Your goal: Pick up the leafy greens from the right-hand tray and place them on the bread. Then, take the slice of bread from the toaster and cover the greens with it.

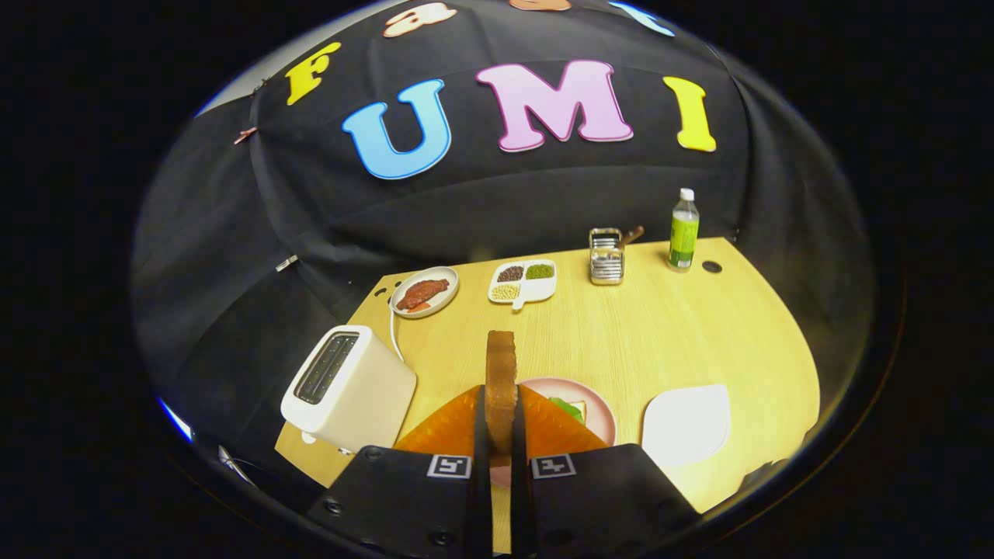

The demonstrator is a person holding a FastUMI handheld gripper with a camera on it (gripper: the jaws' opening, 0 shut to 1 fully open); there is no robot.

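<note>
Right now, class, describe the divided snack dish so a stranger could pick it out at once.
On the wooden table, look to the far edge, well beyond the hand-held gripper shut on the bread slice. Between the round meat plate and metal rack sits the white dish, alone in having three compartments.

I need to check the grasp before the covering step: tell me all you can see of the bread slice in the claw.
The bread slice is seen edge-on, a brown, crusty strip standing upright between the two fingers of the claw, which press on it from both sides. Its lower end is hidden between the fingers; its top rises above them. It hangs over the pink plate, where a bit of leafy greens shows, beside the white toaster.
</note>
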